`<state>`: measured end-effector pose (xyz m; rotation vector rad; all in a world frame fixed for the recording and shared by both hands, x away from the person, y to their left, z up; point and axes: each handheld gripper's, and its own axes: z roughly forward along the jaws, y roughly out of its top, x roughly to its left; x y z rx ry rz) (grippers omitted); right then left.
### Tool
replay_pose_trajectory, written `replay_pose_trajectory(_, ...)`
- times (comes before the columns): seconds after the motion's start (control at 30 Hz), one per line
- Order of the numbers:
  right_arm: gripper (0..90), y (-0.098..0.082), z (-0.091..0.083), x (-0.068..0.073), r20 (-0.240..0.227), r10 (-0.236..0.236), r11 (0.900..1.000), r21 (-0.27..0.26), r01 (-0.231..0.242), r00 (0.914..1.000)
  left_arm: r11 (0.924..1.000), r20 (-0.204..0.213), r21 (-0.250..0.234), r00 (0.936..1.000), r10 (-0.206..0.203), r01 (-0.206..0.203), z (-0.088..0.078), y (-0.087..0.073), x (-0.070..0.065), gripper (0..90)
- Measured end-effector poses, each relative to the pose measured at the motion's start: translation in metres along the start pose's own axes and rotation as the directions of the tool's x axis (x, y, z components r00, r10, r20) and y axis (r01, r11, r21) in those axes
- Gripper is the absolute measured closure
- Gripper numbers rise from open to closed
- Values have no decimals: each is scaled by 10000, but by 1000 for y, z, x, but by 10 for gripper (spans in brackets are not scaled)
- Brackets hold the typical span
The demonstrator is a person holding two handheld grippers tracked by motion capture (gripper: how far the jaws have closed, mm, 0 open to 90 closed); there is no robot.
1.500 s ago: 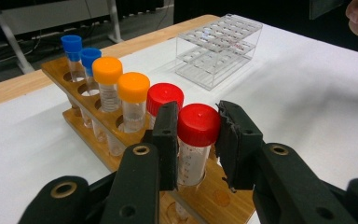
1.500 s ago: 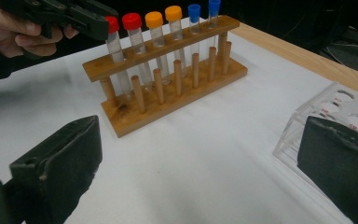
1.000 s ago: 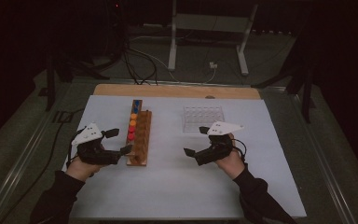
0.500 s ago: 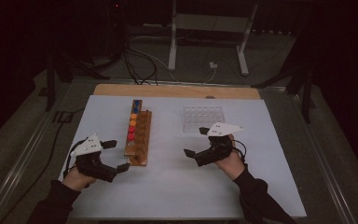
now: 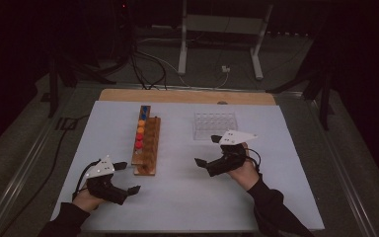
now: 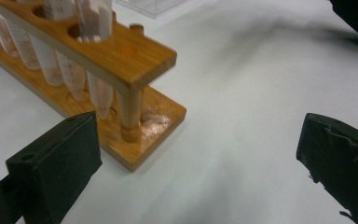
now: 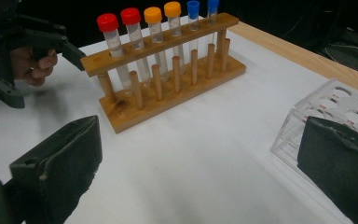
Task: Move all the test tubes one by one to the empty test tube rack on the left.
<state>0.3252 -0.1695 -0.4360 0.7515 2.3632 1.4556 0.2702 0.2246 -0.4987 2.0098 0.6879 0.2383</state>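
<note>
No brand, word or number can be read with certainty. The test tubes point(image 6: 51, 60) in the wooden rack point(image 6: 135, 60), at the upper left of the left gripper view, carry faint printed graduation marks and small digits, too blurred to make out. The clear plastic rack point(image 7: 326, 116), at the right edge of the right gripper view, has tiny red markings beside its holes, too small to read.
</note>
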Motion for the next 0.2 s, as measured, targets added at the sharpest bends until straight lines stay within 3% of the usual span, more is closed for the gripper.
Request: replay_pose_trajectory(0.2, 0, -1, 1, 0, 9, -22, 10000, 9, 22, 10000, 9999, 98, -101, 9999, 75, -74, 1, 1, -2, 6)
